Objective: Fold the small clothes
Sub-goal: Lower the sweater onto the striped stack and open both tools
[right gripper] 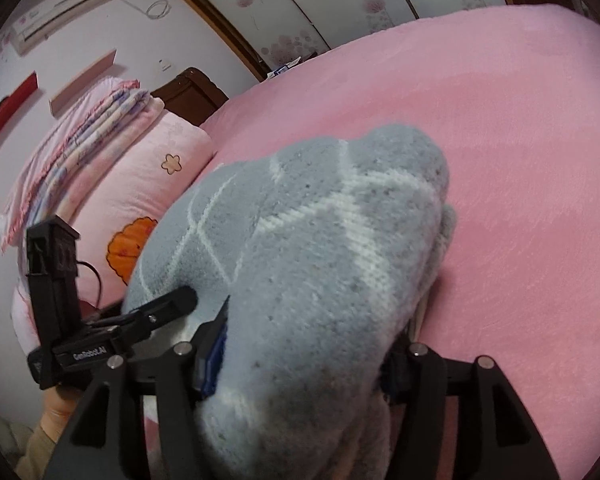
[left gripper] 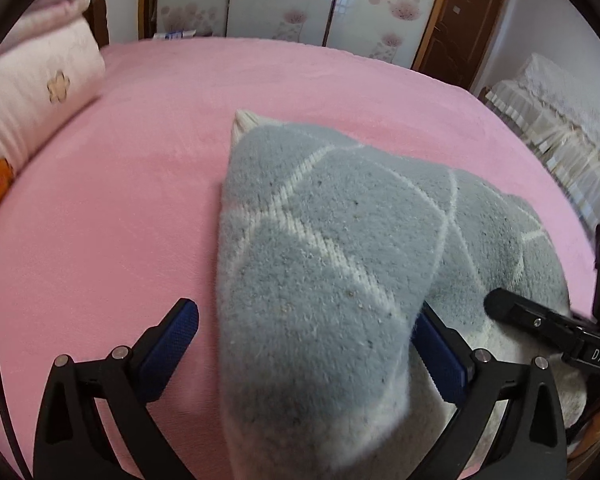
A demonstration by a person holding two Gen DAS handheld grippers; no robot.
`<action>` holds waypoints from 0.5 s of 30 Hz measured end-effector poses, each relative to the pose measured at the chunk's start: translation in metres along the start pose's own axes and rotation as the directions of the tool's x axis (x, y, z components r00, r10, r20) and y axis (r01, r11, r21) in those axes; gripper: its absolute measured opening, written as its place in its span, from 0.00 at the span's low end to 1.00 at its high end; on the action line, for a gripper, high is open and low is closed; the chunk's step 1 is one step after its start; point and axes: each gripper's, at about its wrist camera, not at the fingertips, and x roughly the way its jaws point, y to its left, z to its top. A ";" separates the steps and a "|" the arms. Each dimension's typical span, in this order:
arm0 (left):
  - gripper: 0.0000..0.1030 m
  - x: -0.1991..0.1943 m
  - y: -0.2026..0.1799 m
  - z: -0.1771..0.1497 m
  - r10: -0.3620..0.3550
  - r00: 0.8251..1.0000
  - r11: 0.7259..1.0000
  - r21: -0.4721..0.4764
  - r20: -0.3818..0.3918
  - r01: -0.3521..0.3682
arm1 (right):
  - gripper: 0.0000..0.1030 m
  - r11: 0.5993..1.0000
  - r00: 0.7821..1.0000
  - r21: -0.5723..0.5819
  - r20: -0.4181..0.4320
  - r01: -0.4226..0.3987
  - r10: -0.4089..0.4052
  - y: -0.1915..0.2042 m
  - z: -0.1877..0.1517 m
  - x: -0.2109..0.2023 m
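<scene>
My left tongs [left gripper: 306, 344]: jaws wide, sock [left gripper: 332, 248] lying loose between, left pad clear of it. My right tongs [right gripper: 300, 354]: jaws apart around same sock [right gripper: 300, 248]; pad contact unclear. Sock: frame centre, on pink bed [left gripper: 120, 200]. Light, soft, floppy, fuzzy; best pinched at cuff or toe edge. Pillow [left gripper: 32, 96] upper left.

A fuzzy knitted grey sock [left gripper: 324, 264] is lying on the bed [left gripper: 140, 184], whose pink fleece cover is looking soft and matt; hand-held gripper [left gripper: 306, 344] pads are showing textured blue rubber.
</scene>
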 end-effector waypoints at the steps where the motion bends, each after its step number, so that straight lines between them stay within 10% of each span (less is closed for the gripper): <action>1: 1.00 -0.005 -0.002 0.000 0.016 1.000 1.000 0.017 0.001 -0.016 | 0.65 1.000 1.000 -0.023 -0.001 0.019 -0.019 0.002 0.000 -0.002; 15: 1.00 -0.052 -0.026 -0.017 0.210 0.977 0.971 0.112 0.044 -0.213 | 0.83 0.930 0.968 -0.269 0.091 0.249 -0.233 0.028 -0.014 -0.051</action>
